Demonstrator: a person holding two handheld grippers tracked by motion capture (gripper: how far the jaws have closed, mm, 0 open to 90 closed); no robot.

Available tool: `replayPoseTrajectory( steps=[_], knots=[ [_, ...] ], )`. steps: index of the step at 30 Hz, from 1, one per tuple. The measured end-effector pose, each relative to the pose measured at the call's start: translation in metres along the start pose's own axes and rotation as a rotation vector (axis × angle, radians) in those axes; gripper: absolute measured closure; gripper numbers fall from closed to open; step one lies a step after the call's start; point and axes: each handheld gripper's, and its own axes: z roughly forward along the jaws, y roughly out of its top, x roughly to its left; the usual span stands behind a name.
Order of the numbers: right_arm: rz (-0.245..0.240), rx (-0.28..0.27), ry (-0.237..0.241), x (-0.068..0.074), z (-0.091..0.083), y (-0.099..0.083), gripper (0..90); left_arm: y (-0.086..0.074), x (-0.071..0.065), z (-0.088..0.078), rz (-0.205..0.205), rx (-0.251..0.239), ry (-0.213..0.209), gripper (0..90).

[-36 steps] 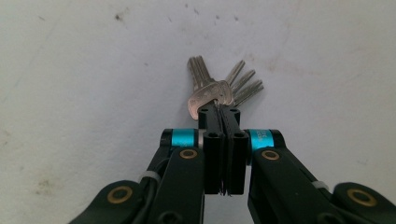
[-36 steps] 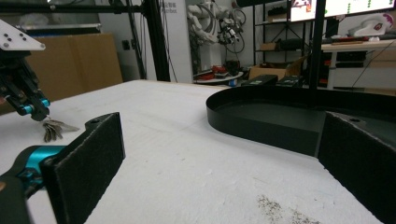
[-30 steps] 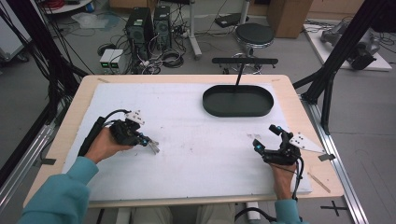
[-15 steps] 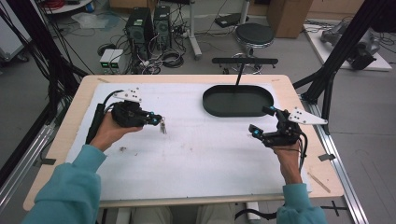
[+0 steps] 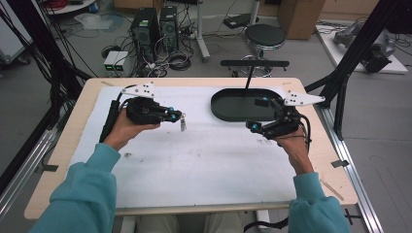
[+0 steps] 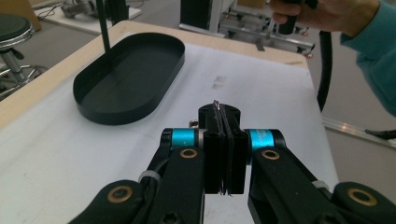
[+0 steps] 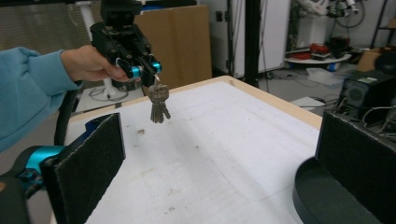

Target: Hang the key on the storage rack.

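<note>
Keys [image 5: 183, 125] dangle in a small bunch from the left gripper [image 5: 179, 115], up off the white sheet [image 5: 194, 165] that covers the table [image 5: 73, 126]. From the high view that gripper sits over the left half of the sheet, jaws pinched tight on the ring so the bunch hangs free below. Across from it, the right gripper [image 5: 258, 113] hovers at the near rim of the black oval tray [image 5: 228, 109], jaws spread wide with nothing between them.

Looking along the left gripper [image 6: 223, 140] itself, its two pads meet flush, a thin sliver of the key ring caught in the seam; the tray [image 6: 93, 100] lies ahead to the left.

Along the right gripper [image 7: 219, 154], the two pads stand far apart and bare. Beyond them the left gripper [image 7: 148, 70] grips the keys [image 7: 159, 105], which hang clear above the sheet [image 7: 210, 154]. The tray [image 7: 310, 196] edge shows at lower right.
</note>
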Motion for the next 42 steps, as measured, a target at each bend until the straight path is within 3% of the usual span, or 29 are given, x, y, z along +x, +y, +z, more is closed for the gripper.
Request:
replayPoseTrajectory(
  steps=[5,12,16,26,32,38,42],
  knots=[
    [-0.012,0.027,0.061,-0.002,0.015,0.012,0.6,0.000,0.000,0.006,0.003,-0.026,-0.033,88.2],
    [-0.082,0.105,0.179,0.004,0.050,0.032,0.6,0.006,-0.006,0.010,0.020,-0.070,-0.070,88.2],
    [-0.102,0.114,0.222,0.007,0.066,0.039,0.6,0.007,-0.009,0.011,0.033,-0.074,-0.089,88.2],
    [-0.129,0.165,0.273,0.015,0.092,0.044,1.8,0.024,-0.019,0.019,0.078,-0.057,-0.130,88.2],
    [-0.128,0.179,0.302,0.017,0.096,0.043,5.1,0.027,-0.024,0.023,0.084,-0.060,-0.144,88.3],
    [-0.132,0.201,0.312,0.018,0.097,0.044,25.2,0.025,-0.024,0.026,0.065,-0.064,-0.147,88.2],
    [-0.137,0.210,0.315,0.018,0.099,0.043,30.2,0.024,-0.024,0.027,0.068,-0.065,-0.152,88.2]
  ],
)
